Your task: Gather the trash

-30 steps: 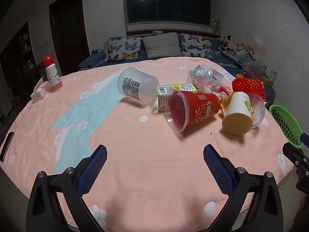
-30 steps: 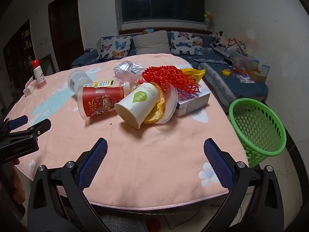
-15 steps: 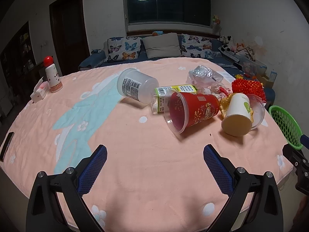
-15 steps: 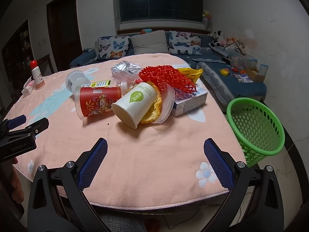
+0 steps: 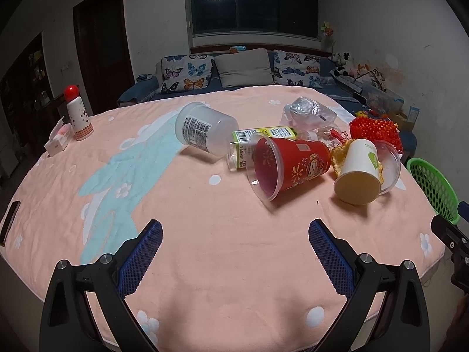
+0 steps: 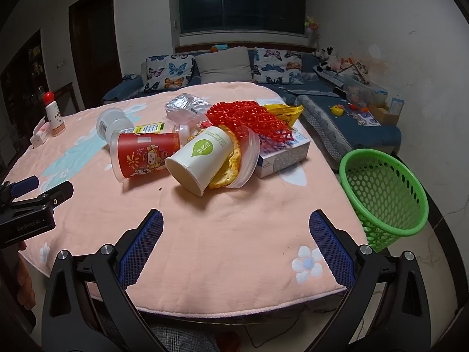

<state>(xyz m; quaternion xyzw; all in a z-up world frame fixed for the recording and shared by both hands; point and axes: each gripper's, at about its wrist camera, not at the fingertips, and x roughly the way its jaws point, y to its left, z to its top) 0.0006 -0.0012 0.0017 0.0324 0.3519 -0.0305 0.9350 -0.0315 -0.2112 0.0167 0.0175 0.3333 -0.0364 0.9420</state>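
A pile of trash lies on the pink tablecloth [image 5: 205, 220]: a red cup [image 5: 288, 164] on its side, a white paper cup [image 5: 357, 173], a clear plastic jar [image 5: 205, 132], a green-labelled bottle [image 5: 263, 135], red netting [image 5: 375, 129] and a foil bag [image 5: 307, 111]. The right wrist view shows the red cup [image 6: 143, 155], the paper cup [image 6: 202, 158], the netting [image 6: 252, 117] and a green basket [image 6: 384, 193] beside the table. My left gripper [image 5: 234, 243] and right gripper [image 6: 234, 234] are open and empty, short of the pile.
A red-capped bottle [image 5: 77, 114] and a small white box [image 5: 57, 142] stand at the table's far left. A tissue box [image 6: 284, 152] lies under the netting. A sofa with cushions [image 5: 240, 67] is behind the table. The left gripper shows at the right view's left edge [image 6: 32, 199].
Both cameras have shifted only slightly; the trash pile sits a little farther back in the right wrist view. Nothing was taken hold of.
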